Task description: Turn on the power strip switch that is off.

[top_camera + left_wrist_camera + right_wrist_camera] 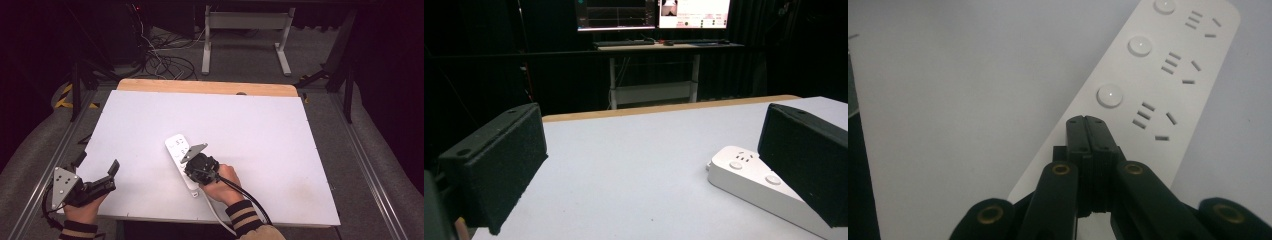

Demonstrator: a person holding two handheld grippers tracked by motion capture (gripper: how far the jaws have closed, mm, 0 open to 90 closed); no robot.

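Two grippers | white table [260, 125], dark room | left gripper [95, 172] spread, near-left | right gripper [1087, 121] pressed together over strip [1168, 75] | monitors [651, 12] far.

The high view looks forward and down on my white table [250, 125] from above my side. My left gripper view sits low near the table's left edge, facing across it toward a far desk [664, 47]. My right gripper view looks steeply down, close over the power strip [1158, 85], which all three views share.
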